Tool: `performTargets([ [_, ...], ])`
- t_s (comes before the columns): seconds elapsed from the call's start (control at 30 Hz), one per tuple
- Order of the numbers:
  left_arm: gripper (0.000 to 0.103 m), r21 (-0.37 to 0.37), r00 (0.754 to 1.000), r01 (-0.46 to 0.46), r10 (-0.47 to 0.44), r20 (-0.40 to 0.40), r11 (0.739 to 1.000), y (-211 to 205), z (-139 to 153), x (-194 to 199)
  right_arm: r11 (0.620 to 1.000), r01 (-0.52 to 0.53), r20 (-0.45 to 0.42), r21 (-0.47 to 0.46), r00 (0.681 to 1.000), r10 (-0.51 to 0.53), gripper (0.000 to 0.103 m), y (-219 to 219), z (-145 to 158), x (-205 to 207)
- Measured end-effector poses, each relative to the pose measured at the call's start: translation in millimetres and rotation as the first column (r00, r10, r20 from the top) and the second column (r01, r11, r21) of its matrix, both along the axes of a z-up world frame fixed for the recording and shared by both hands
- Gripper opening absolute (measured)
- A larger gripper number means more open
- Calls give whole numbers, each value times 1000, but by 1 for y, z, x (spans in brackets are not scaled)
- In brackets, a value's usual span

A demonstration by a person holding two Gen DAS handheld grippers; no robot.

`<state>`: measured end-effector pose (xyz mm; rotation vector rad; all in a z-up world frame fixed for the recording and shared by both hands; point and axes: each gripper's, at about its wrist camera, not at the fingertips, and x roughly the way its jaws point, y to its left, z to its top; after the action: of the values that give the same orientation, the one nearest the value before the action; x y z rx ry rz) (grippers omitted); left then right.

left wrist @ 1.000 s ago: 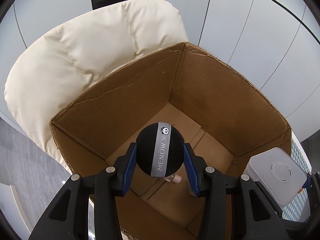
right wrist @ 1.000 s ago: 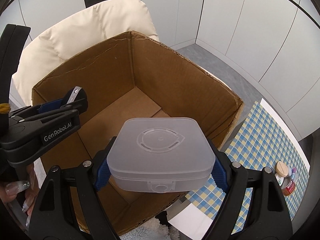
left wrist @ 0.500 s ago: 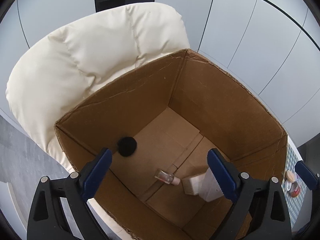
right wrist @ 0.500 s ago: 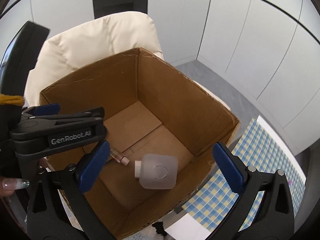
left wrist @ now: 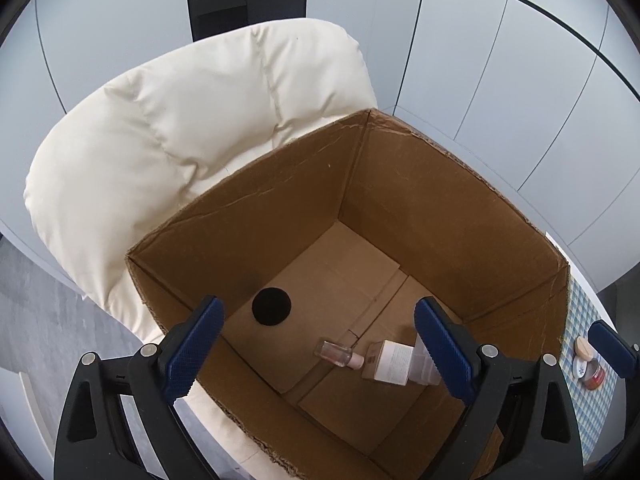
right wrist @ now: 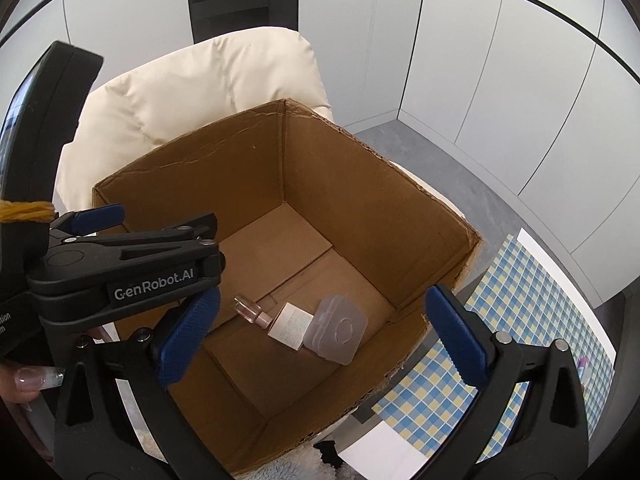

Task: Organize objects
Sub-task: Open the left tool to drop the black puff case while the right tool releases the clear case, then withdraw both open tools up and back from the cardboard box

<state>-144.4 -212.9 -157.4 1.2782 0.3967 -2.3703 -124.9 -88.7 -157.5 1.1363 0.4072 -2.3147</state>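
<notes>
Both loads have dropped: black ball (left wrist: 271, 306) and clear plastic case (right wrist: 336, 328) now lie on the cardboard box (right wrist: 360, 184) floor, ball near the left wall, case beside a white carton (right wrist: 290, 326) and small bottle (right wrist: 250, 309). My left gripper (left wrist: 316, 344) and right gripper (right wrist: 320, 332) hang spread, empty. Drop-off looks done; next I fetch the jars (left wrist: 586, 360) on the checked cloth (right wrist: 520, 320).
</notes>
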Motion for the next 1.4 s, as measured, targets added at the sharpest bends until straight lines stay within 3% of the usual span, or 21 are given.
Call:
performTargets([
  [0.77, 96, -15, 1000, -6, 6, -28, 1000, 10, 24, 27, 997, 58, 35, -56, 998, -56, 103, 26, 22, 13],
  [1.4, 96, -49, 999, 25, -27, -45, 999, 34, 56, 81, 991, 104, 22, -84, 995, -102, 103, 61, 53, 51],
])
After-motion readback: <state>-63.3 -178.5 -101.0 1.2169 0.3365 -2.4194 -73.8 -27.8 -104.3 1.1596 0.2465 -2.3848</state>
